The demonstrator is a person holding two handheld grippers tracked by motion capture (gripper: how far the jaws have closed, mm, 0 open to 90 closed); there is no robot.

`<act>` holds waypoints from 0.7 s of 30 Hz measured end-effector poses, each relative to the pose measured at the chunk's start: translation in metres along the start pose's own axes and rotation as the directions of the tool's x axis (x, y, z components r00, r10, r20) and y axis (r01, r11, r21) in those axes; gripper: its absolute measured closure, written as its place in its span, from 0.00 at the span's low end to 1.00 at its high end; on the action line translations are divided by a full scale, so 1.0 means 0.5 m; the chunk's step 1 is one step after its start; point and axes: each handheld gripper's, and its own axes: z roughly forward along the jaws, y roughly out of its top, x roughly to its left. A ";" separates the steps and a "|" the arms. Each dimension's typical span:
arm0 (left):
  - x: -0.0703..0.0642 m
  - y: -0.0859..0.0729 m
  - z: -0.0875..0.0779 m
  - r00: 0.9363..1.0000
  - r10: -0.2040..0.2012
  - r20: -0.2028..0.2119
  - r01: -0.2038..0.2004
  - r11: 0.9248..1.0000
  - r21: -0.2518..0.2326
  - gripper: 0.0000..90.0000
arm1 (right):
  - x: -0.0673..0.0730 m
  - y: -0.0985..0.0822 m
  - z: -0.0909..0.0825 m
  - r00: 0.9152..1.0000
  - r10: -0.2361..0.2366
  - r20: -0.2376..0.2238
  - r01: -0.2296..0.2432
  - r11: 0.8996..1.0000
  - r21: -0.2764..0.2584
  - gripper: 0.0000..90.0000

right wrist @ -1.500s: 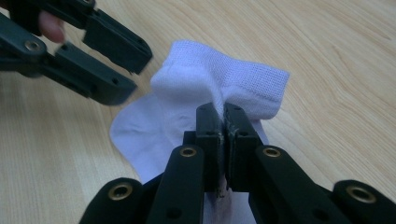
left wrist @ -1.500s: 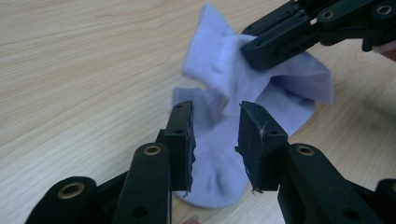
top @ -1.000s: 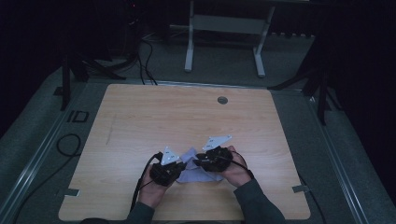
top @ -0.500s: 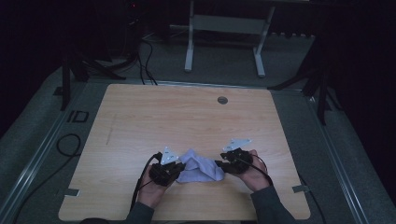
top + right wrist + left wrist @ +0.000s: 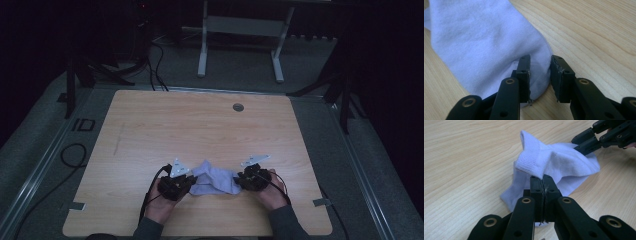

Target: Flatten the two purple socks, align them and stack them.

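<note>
Between tools, sock (image 5: 214, 181) lengthwise left-right, toe right

Left claw (image 5: 543, 181) clamped tight, jaws pressed together on a thin fold of the white sock (image 5: 554, 162), just under its ribbed cuff. Cuff is pulled up into a peak; rest of the sock slumps onto the wooden worktop (image 5: 466, 165). Right claw (image 5: 580, 145) comes in from the upper right, its black jaws at the sock's far edge; can't tell if it grips.
</note>
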 end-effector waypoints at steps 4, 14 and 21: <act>0.001 -0.003 -0.004 1.000 -0.001 0.002 0.001 1.000 0.002 0.99 | 0.000 -0.004 0.000 1.000 0.005 0.001 -0.005 1.000 -0.011 0.78; 0.005 -0.013 -0.005 1.000 -0.010 0.008 0.010 1.000 0.028 0.99 | 0.002 -0.013 -0.001 0.999 0.040 -0.001 -0.040 0.998 -0.040 0.80; 0.013 -0.027 -0.011 1.000 -0.029 0.008 0.028 0.996 0.080 0.99 | 0.006 -0.015 -0.001 0.999 0.046 0.009 -0.046 0.998 -0.050 0.81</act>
